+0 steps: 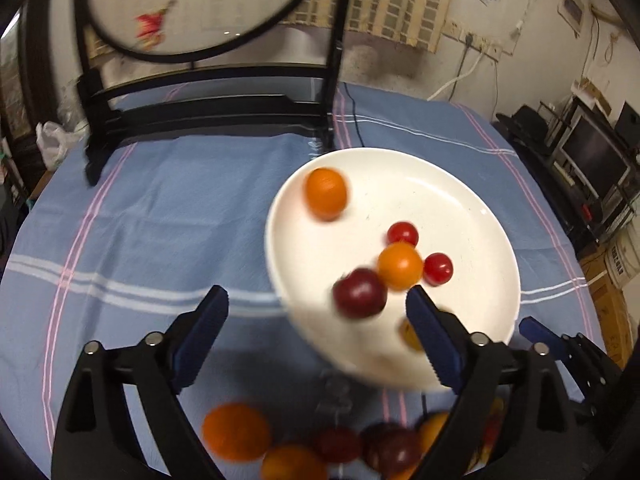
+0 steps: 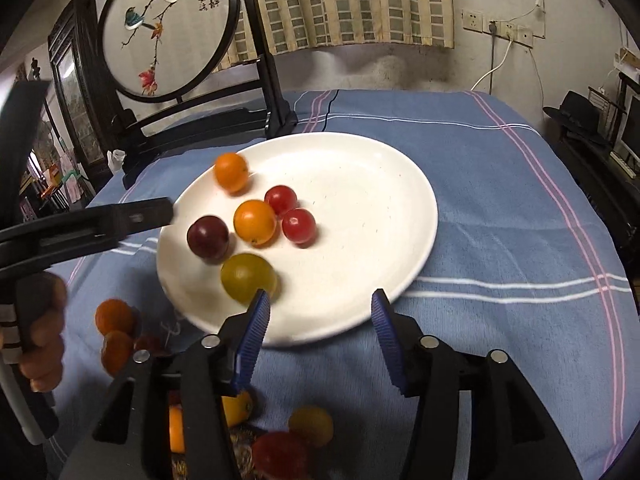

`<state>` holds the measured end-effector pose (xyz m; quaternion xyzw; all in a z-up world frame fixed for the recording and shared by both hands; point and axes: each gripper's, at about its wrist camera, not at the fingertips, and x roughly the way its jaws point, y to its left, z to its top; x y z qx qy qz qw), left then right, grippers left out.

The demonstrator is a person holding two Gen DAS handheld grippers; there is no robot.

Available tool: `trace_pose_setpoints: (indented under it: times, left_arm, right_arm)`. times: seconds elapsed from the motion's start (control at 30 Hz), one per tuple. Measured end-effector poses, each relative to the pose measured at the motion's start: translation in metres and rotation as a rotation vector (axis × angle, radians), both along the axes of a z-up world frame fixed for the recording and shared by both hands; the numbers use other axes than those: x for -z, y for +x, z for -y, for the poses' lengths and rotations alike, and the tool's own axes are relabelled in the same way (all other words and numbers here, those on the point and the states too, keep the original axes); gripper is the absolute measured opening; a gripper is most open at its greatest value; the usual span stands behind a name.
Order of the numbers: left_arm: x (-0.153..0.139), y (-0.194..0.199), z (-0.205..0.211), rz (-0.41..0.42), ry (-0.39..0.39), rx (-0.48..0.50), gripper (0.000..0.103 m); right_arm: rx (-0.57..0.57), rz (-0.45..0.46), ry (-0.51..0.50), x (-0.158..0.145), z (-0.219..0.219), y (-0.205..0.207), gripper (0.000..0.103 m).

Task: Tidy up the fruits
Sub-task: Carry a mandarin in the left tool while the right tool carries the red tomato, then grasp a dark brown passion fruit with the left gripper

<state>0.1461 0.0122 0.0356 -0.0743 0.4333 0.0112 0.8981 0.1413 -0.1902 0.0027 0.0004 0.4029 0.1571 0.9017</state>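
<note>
Nearest our lenses lies the loose fruit [image 2: 310, 426] still to be sorted, a scatter of orange, yellow and dark red pieces on the blue striped cloth [image 2: 500, 208] at six o'clock, under both tools. Our right gripper [image 2: 318, 314] hangs over the near rim of the white plate [image 2: 380, 184], jaws spread wide and holding nothing; its left pad sits just beside the yellow-green fruit [image 2: 246, 276]. Our left gripper [image 1: 316, 304] is likewise spread and empty, hovering at the plate's nine o'clock edge with the dark plum [image 1: 360, 292] between its pads but not touched.

On the plate, from near to far, we count the yellow-green one, the plum, an orange fruit [image 2: 255, 222] touching two red cherry tomatoes [image 2: 298, 225], and a second orange one [image 2: 231, 172] alone at eleven o'clock, blurred as if rolling.

We judge the step in hand to be fetching another piece from the pile. To do it well we should draw back toward six, drop the jaws low around one fruit only, and close softly, since these round skins slip and bruise. Crowding is the hazard: both tools work the same edge, and a nudge could tip the rim or set fruit rolling.

Beyond, at twelve o'clock, a dark wooden stand [image 2: 208, 120] with a round painted screen [image 2: 168, 28] sits well apart and blocks nothing.
</note>
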Motion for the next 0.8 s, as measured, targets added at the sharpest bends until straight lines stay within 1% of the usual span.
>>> trace_pose_setpoints:
  times: [0.03, 0.1, 0.23, 0.3, 0.43, 0.5, 0.57, 0.63, 0.67, 0.7, 0.8]
  left_arm:
    - [0.001, -0.011, -0.003, 0.003, -0.014, -0.004, 0.089]
    - [0.003, -0.027, -0.005, 0.0, -0.017, -0.001, 0.089]
    - [0.008, -0.069, -0.005, 0.034, 0.051, -0.019, 0.089]
    - [0.008, -0.085, -0.007, 0.046, 0.06, -0.019, 0.089]
    - [0.013, -0.115, -0.013, 0.041, 0.02, -0.014, 0.089]
    - [0.014, -0.124, -0.013, 0.049, 0.03, -0.023, 0.089]
    - [0.017, -0.132, -0.01, 0.058, 0.045, -0.003, 0.089]
    - [0.021, -0.136, -0.008, 0.046, 0.045, 0.021, 0.089]
    - [0.024, -0.138, -0.008, 0.038, 0.039, 0.031, 0.089]
    - [0.027, -0.138, -0.008, 0.035, 0.035, 0.036, 0.089]
    - [0.034, -0.14, -0.01, 0.03, 0.014, 0.044, 0.089]
  right_arm:
    - [-0.001, 0.001, -0.006, 0.0, 0.0, -0.003, 0.054]
    - [-0.008, 0.004, -0.007, -0.002, 0.002, -0.013, 0.055]
    - [0.012, 0.015, 0.013, -0.003, 0.013, -0.036, 0.055]
    - [0.018, 0.008, 0.023, 0.0, 0.018, -0.047, 0.055]
    - [0.038, -0.009, 0.041, 0.007, 0.029, -0.069, 0.055]
    - [0.04, -0.008, 0.048, 0.009, 0.032, -0.08, 0.055]
    - [0.043, -0.018, 0.045, 0.014, 0.035, -0.092, 0.055]
    - [0.048, -0.026, 0.047, 0.017, 0.037, -0.098, 0.061]
    - [0.046, -0.031, 0.043, 0.019, 0.038, -0.102, 0.066]
    - [0.043, -0.03, 0.036, 0.02, 0.036, -0.105, 0.068]
    - [0.049, -0.03, 0.0, 0.022, 0.034, -0.111, 0.068]
